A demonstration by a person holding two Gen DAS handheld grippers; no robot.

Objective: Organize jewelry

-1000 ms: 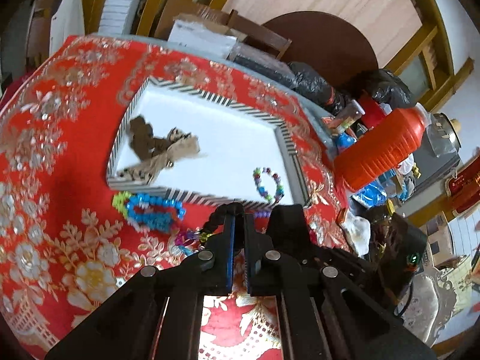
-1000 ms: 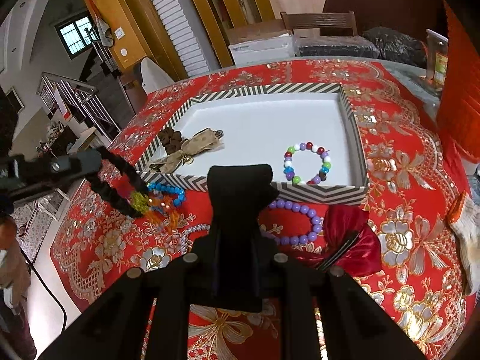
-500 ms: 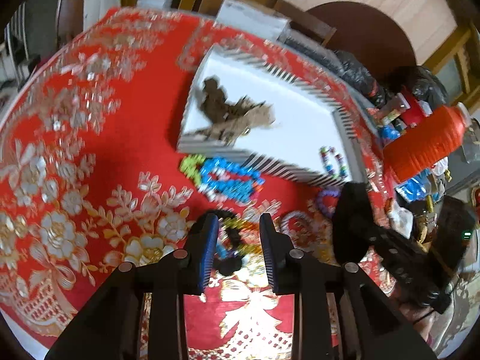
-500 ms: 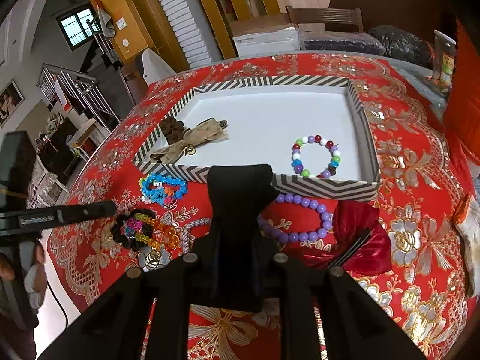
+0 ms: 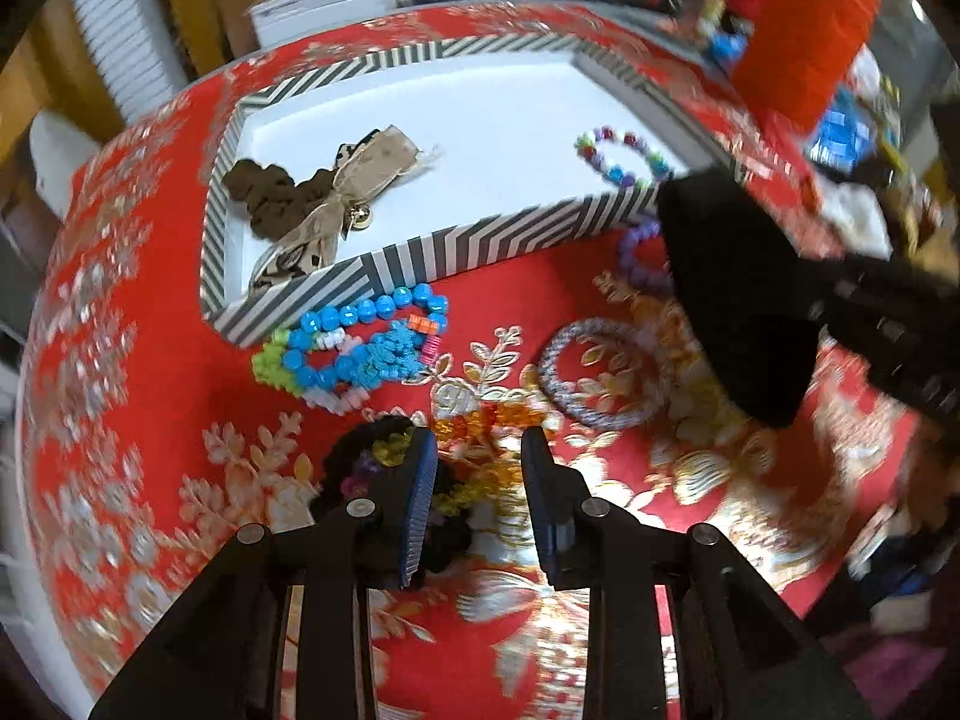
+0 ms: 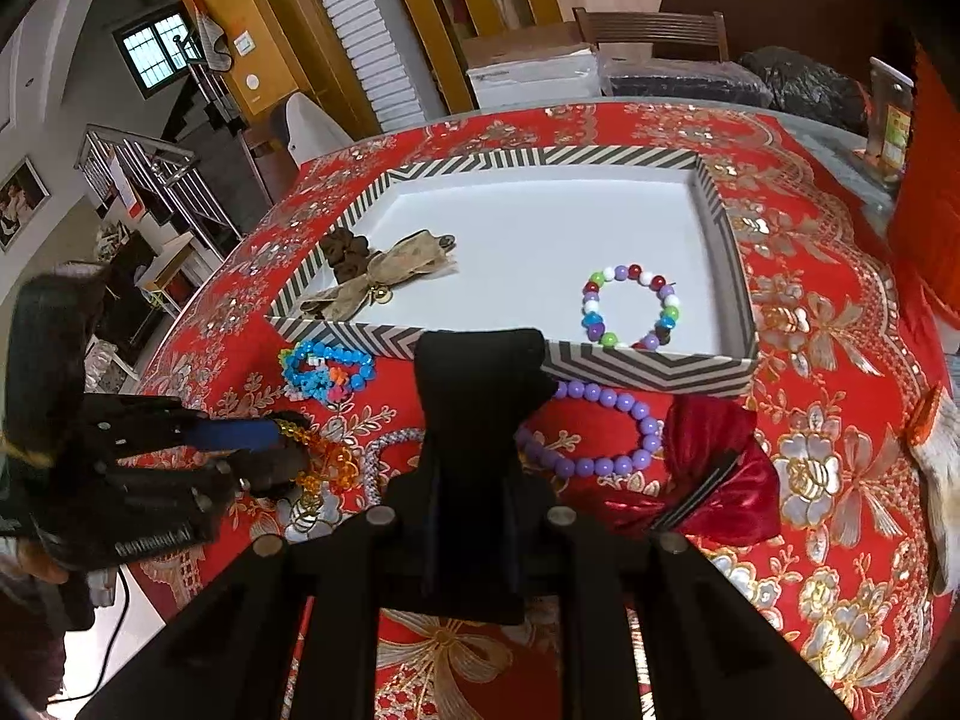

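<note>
Pick-up step, looks like: left gripper (image 5: 474, 480) jaws parted, nothing clamped, straddling the orange bead bracelet (image 5: 492, 420) lying below the striped tray (image 5: 480, 240). Closing is needed next. Right gripper (image 6: 480, 360) is shut, empty.

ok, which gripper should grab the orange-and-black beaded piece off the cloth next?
Left. The left gripper is open and already straddles the orange-and-black beaded piece; the right gripper is shut, hovering by the tray.
</note>
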